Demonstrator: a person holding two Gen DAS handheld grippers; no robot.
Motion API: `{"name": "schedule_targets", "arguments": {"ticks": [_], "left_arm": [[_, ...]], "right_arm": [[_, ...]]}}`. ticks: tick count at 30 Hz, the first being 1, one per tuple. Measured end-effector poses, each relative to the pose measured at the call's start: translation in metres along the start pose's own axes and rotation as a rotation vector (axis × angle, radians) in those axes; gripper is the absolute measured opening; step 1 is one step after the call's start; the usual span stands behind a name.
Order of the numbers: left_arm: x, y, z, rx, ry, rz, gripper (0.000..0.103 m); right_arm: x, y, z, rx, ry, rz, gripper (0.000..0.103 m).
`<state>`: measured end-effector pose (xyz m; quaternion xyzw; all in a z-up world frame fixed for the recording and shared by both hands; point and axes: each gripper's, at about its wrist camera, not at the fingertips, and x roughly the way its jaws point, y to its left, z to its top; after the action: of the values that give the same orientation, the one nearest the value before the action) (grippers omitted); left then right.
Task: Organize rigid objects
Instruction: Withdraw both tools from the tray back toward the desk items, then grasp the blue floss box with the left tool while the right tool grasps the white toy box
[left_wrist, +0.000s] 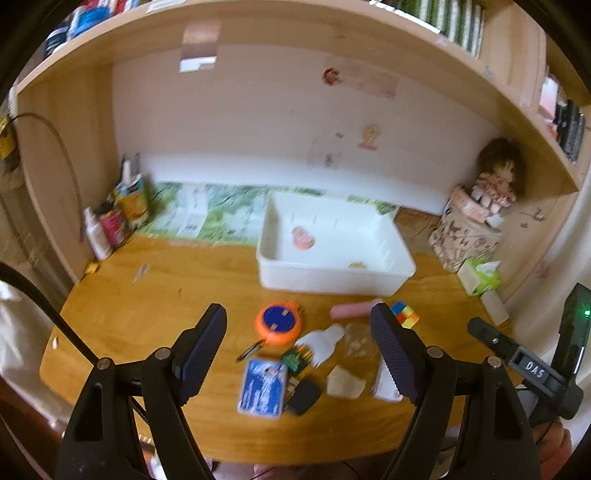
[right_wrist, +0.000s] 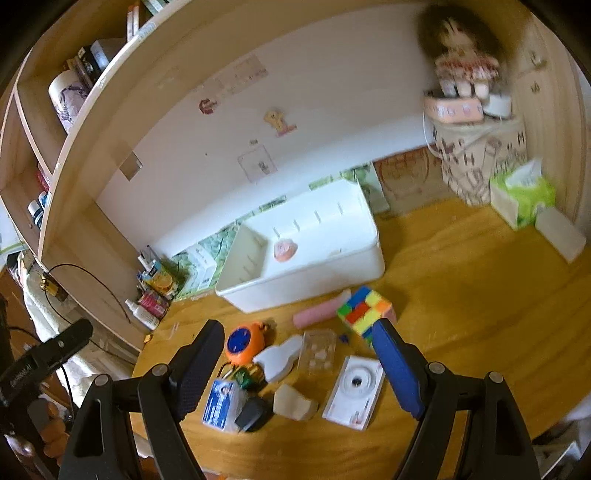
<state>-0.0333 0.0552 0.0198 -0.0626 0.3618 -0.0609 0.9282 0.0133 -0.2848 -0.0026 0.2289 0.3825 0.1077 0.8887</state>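
Showing white packet (right_wrist: 353, 392) whole in right view; left tool (left_wrist: 299, 347) hides it

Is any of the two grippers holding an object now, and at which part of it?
Nothing is held. The left gripper and the right gripper both stand open above the small objects on the wooden desk, with nothing between their fingers.

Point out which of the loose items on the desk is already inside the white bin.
The pink round piece lying on the floor of the white bin. The orange disc, colour cube and the others sit outside it on the desk.
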Motion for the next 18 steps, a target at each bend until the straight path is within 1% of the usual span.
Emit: {"name": "schedule_targets", "arguments": {"ticks": [8,11,14,18], "left_arm": [[0.005,0.012,-0.028,0.006,0.111,0.072,0.083],[0.018,0.014,-0.037,0.012,0.174,0.09,0.083],[0.03,0.016,-0.044,0.021,0.229,0.09,0.083],[0.049,0.02,-0.052,0.036,0.304,0.1,0.083]], "right_arm": [[0.012,-0.01,-0.025,0.082,0.107,0.016,0.083],[0.019,-0.015,-0.033,0.115,0.147,0.006,0.083],[0.03,-0.023,-0.04,0.165,0.194,-0.007,0.083],[0.049,-0.034,-0.05,0.248,0.289,-0.034,0.083]]}}
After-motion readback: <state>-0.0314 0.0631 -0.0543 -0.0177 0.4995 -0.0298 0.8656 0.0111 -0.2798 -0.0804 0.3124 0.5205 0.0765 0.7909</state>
